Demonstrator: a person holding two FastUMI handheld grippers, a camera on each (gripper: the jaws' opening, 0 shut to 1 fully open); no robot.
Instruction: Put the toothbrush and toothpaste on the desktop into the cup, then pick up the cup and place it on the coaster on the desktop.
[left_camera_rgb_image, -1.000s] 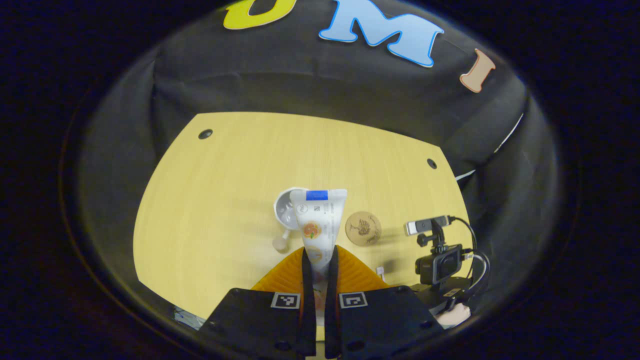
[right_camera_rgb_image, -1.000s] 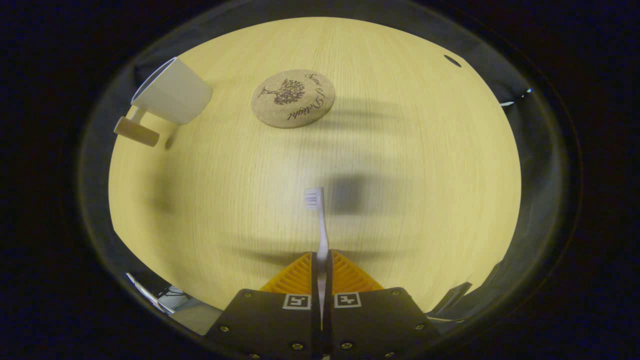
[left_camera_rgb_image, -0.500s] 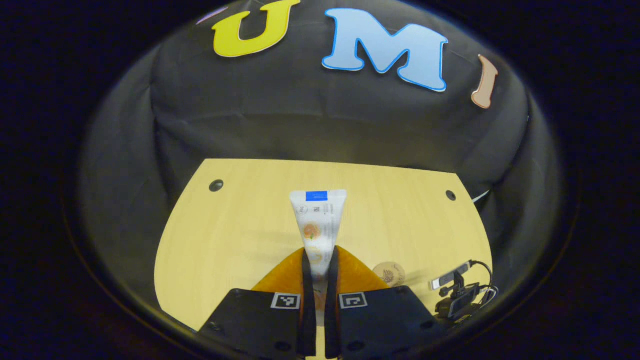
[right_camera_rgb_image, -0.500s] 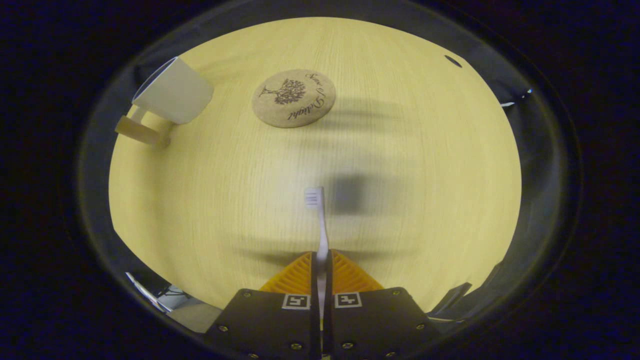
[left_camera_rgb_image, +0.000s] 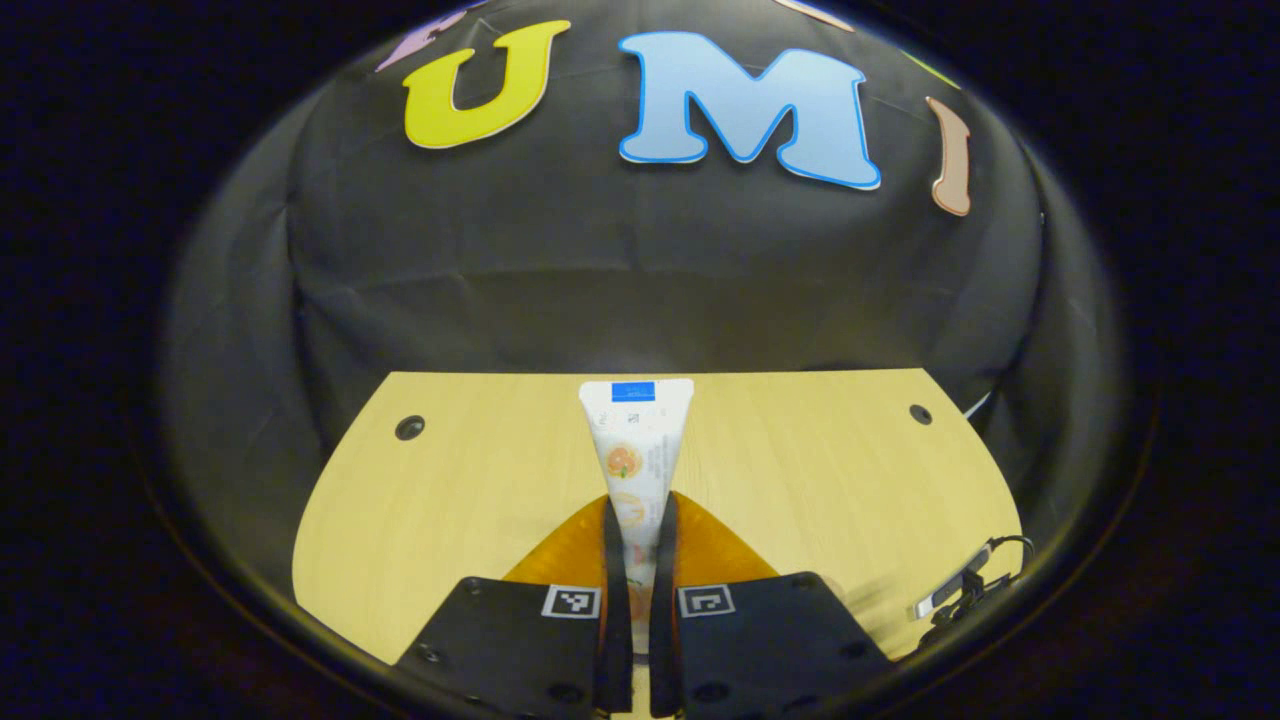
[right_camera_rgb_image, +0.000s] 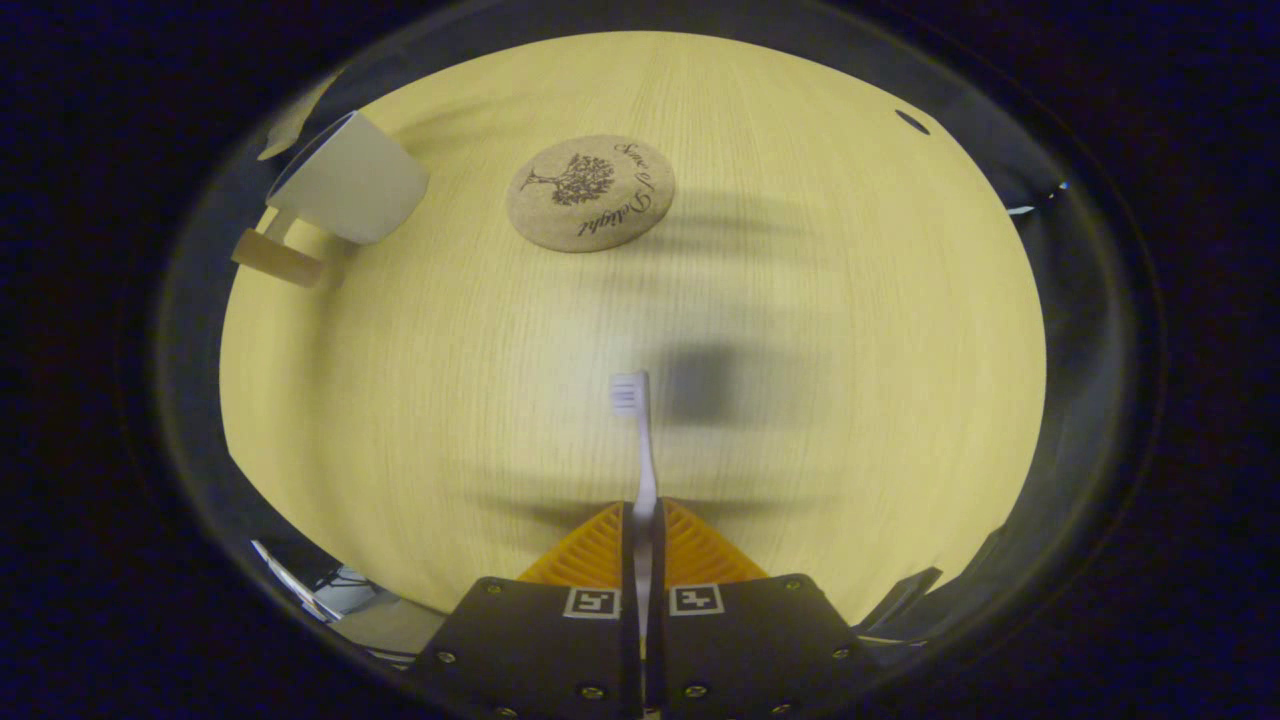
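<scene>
My left gripper (left_camera_rgb_image: 638, 510) is shut on a white toothpaste tube (left_camera_rgb_image: 637, 437), held up above the wooden desktop (left_camera_rgb_image: 480, 480) with its flat crimped end pointing away. My right gripper (right_camera_rgb_image: 645, 512) is shut on a white toothbrush (right_camera_rgb_image: 640, 440), bristle head forward, held over the desktop. In the right gripper view a white cup (right_camera_rgb_image: 350, 180) with a wooden handle stands at the far left. The round cork coaster (right_camera_rgb_image: 590, 193) lies to the right of the cup, apart from it.
A small camera on a stand with cables (left_camera_rgb_image: 965, 590) sits at the desk's right edge in the left gripper view. Two dark holes (left_camera_rgb_image: 410, 428) mark the desk's far corners. Black cloth closes the booth behind the desk.
The left gripper has tilted upward with the toothpaste, so the cup and coaster have dropped out of its view. The right gripper has barely moved.
</scene>
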